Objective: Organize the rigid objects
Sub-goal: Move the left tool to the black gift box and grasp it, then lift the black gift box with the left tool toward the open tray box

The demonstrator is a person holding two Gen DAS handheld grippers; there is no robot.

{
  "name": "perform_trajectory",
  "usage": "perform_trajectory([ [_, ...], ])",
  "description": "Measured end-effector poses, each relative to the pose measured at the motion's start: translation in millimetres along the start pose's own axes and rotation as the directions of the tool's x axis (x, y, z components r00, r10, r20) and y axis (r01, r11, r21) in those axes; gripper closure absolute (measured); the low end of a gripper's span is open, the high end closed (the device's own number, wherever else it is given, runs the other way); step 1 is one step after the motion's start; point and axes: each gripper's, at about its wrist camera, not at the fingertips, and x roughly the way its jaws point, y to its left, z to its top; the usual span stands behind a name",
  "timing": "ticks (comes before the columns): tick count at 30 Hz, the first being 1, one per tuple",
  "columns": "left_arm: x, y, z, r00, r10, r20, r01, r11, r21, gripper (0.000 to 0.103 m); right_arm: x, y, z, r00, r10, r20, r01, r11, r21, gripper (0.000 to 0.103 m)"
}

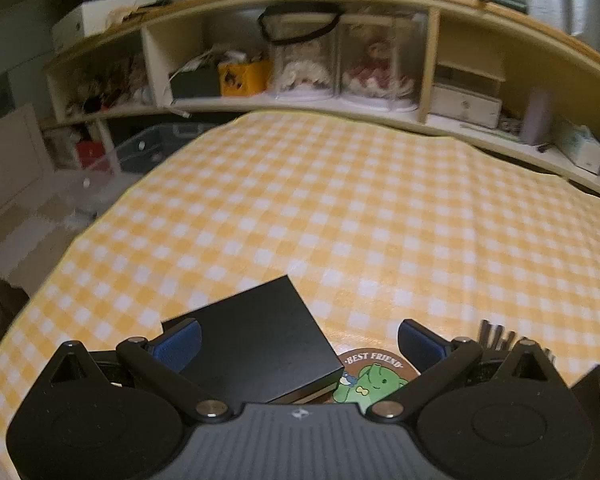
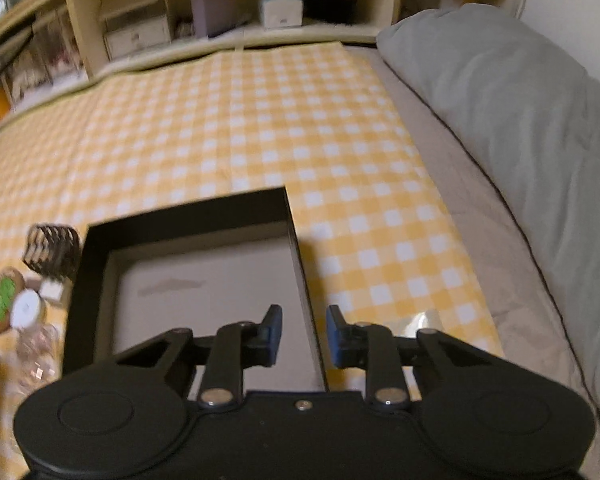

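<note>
A flat black box (image 1: 256,344) with a closed top lies on the yellow checked cloth (image 1: 340,208), one edge resting over a round "BEST FRIEND" coaster (image 1: 374,384). My left gripper (image 1: 300,340) hangs over it, jaws wide open and gripping nothing, the left pad above the box's near corner. In the right wrist view an open black tray (image 2: 96,280) with a pale floor sits on the cloth. My right gripper (image 2: 305,334) straddles the tray's right wall (image 2: 306,292). Its jaws are narrow but open, with a gap left at the left pad.
Left of the tray lie a wire metal holder (image 2: 52,252), a small white block (image 2: 52,290), a white round lid (image 2: 26,308) and the green coaster (image 2: 2,300). A grey pillow (image 2: 520,120) lines the right side. A cluttered wooden shelf (image 1: 300,96) runs along the far edge.
</note>
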Motion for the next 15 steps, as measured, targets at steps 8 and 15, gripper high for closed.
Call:
perform_trajectory([
  [8, 27.6, 1.4, 0.2, 0.999, 0.044, -0.018, -0.044, 0.999, 0.010, 0.000, 20.8, 3.6, -5.4, 0.997, -0.038, -0.062, 0.035, 0.998, -0.057, 0.097],
  [15, 41.2, 36.0, 16.0, 0.999, -0.037, -0.017, 0.036, 0.997, -0.070, 0.000, 18.1, -0.5, -3.7, 0.998, -0.020, -0.066, 0.018, 0.999, -0.029, 0.097],
])
